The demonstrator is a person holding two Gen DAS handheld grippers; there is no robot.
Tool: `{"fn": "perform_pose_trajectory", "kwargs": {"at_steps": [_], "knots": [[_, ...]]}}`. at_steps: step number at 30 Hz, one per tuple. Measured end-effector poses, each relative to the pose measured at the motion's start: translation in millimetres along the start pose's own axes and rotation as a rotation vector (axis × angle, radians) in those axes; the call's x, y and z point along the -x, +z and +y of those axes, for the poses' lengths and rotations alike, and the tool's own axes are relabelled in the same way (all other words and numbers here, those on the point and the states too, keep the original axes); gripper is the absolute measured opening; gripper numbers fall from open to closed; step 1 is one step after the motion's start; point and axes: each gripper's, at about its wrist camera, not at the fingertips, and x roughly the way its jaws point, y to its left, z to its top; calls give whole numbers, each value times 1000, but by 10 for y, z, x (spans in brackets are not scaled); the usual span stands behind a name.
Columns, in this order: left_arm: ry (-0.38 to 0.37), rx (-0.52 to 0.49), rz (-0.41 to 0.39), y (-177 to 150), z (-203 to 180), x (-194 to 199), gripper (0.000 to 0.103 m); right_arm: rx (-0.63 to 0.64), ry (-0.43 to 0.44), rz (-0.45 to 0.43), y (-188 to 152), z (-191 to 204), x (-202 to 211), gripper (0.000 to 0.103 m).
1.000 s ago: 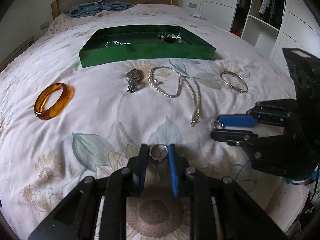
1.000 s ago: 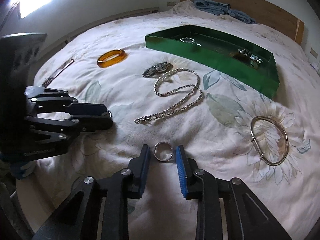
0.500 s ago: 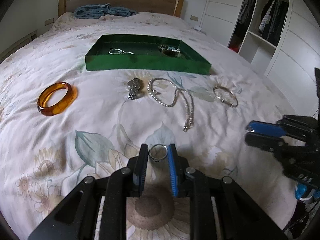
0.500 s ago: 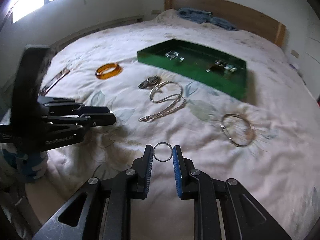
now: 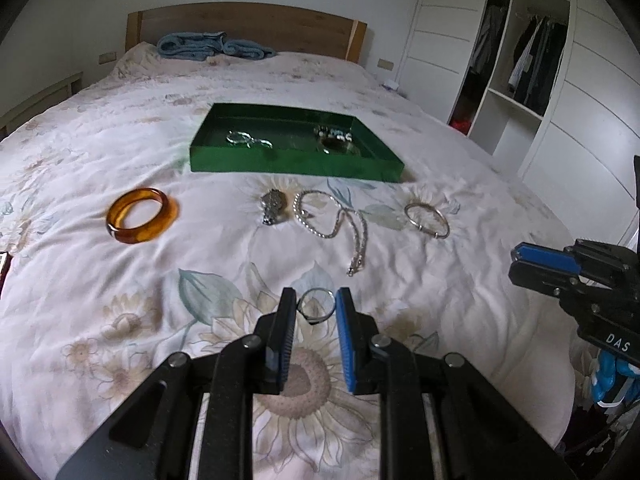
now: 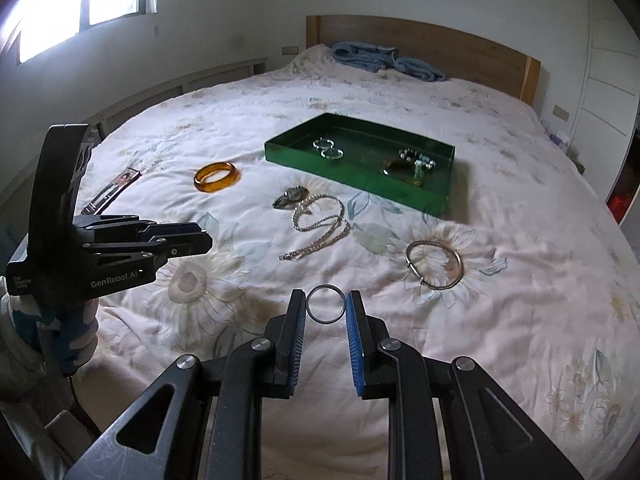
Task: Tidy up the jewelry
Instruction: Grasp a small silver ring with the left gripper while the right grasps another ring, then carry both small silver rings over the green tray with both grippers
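My left gripper (image 5: 316, 305) is shut on a small silver ring (image 5: 318, 319), held above the flowered bedspread. My right gripper (image 6: 326, 303) is shut on a second, thin silver ring (image 6: 326, 288), also off the bed. Each gripper shows in the other's view: the right gripper (image 5: 516, 260) at the right edge, the left gripper (image 6: 206, 238) at the left. Ahead stands a green tray (image 5: 296, 164) (image 6: 352, 178) holding several pieces. In front of it lie an amber bangle (image 5: 132, 234) (image 6: 216, 186), a watch (image 5: 273, 206) (image 6: 290, 196), a silver chain (image 5: 356, 248) (image 6: 316, 240) and a silver bangle (image 5: 430, 233) (image 6: 408, 258).
A folded blue towel (image 5: 208, 48) lies by the wooden headboard. An open wardrobe (image 5: 520, 60) stands to the right of the bed. A flat dark strip (image 6: 112, 192) lies near the bed's left edge. A gloved hand (image 6: 68, 332) holds the left gripper.
The right gripper's jaws closed on its ring and lifted it off the bedspread. The left gripper rose too, ring still held. The two grippers have moved apart.
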Motion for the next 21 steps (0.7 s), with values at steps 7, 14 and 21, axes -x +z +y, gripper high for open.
{"fn": "perform_pose_trajectory", "kwargs": {"at_steps": [7, 14, 21], "knots": [[4, 29, -42, 98, 110, 186, 19, 16, -18, -34, 125, 13, 136, 20], [51, 42, -88, 409, 307, 289, 19, 22, -21, -91, 485, -149, 165, 20], [95, 54, -108, 909, 501, 96, 19, 10, -9, -135, 1009, -399, -134, 20]]}}
